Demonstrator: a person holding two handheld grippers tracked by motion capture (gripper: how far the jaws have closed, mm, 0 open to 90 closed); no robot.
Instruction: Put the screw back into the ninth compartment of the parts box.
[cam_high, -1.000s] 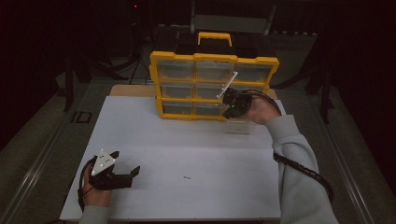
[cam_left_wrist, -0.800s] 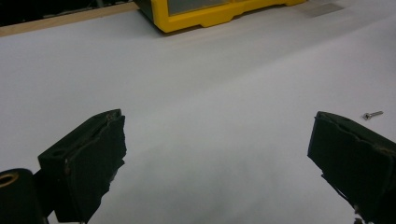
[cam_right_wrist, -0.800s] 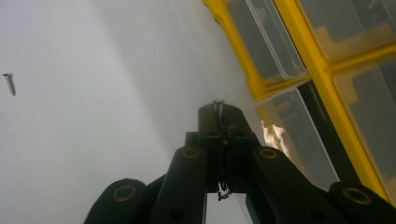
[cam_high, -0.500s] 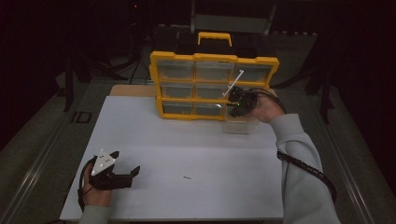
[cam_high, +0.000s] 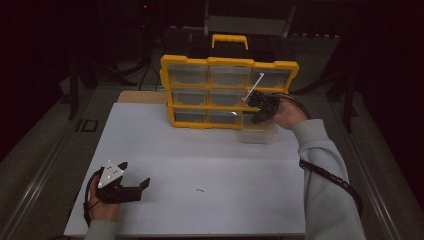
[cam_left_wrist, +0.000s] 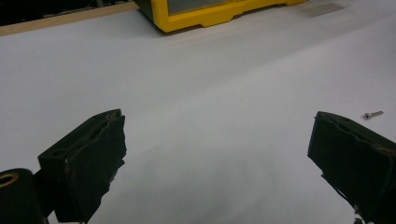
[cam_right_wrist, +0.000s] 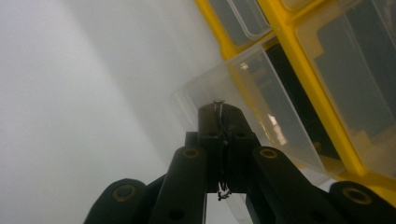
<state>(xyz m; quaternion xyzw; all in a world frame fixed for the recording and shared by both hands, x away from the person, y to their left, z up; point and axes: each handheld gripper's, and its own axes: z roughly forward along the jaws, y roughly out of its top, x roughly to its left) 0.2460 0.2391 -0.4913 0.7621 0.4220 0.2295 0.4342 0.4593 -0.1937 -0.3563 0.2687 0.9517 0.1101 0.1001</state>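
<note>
Your left gripper (cam_high: 131, 188) rested near you on the white table (cam_high: 210, 165), jaws wide apart, a loose screw (cam_left_wrist: 373, 114) beside it. Farther off, your right gripper (cam_right_wrist: 219, 109) pinched a screw (cam_right_wrist: 218, 103) over the pulled-out clear drawer (cam_right_wrist: 243, 88); you needed to release only once well inside its walls.

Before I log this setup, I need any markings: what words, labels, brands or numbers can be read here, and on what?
None can be read.
Yellow drawer organizer: no label or brand legible on its frame or clear drawers.
Pulled-out clear drawer: blank.
White table: unmarked.
Grey plate on the left gripper: no legible marking.
Small screw on the table: too small to tell.
</note>
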